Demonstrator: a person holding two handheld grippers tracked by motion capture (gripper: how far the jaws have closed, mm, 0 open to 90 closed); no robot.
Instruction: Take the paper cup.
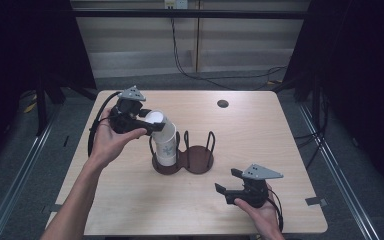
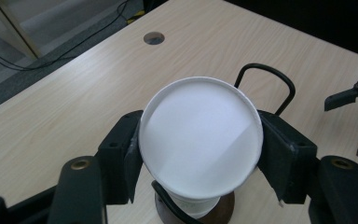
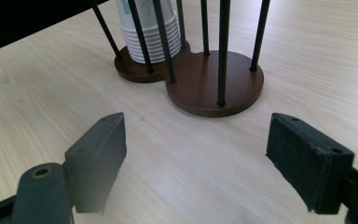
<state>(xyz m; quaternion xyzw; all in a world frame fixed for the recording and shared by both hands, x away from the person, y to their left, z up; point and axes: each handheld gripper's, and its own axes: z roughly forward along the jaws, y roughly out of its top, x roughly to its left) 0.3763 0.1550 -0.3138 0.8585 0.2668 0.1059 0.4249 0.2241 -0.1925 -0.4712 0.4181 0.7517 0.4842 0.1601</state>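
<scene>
Pulling one paper cup (image 1: pixel 156 118) off the top of the cup stack (image 1: pixel 167 145), which stands in the left ring of the two-ring wooden holder (image 1: pixel 198 161), near the middle of the worktop (image 1: pixel 260 135). Left gripper (image 1: pixel 150 122) coming in from 9 o'clock of the stack, fingers (image 2: pixel 123 149) pinching the top cup by its rim on both sides (white mouth squarely between the pads in the left gripper view). Cup tilted toward 10 o'clock and raised above the rest of the stack, though whether its base has cleared the cup beneath cannot be told. Right gripper (image 1: pixel 228 182) resting low at 4 o'clock of the holder, fingers (image 3: pixel 98 158) spread wide with nothing between them, aimed at the empty right ring with its black wire posts (image 3: pixel 223 51).

Step in hand, by the look of it: separating a single cup from the nest. Next move calls for a straight lift up and clear of the wire loops, with the pinch kept light enough not to crush the rim. Likely risk: a second cup riding up stuck inside the first, or the light holder dragging along (the free gripper sits well placed to steady the base)
</scene>
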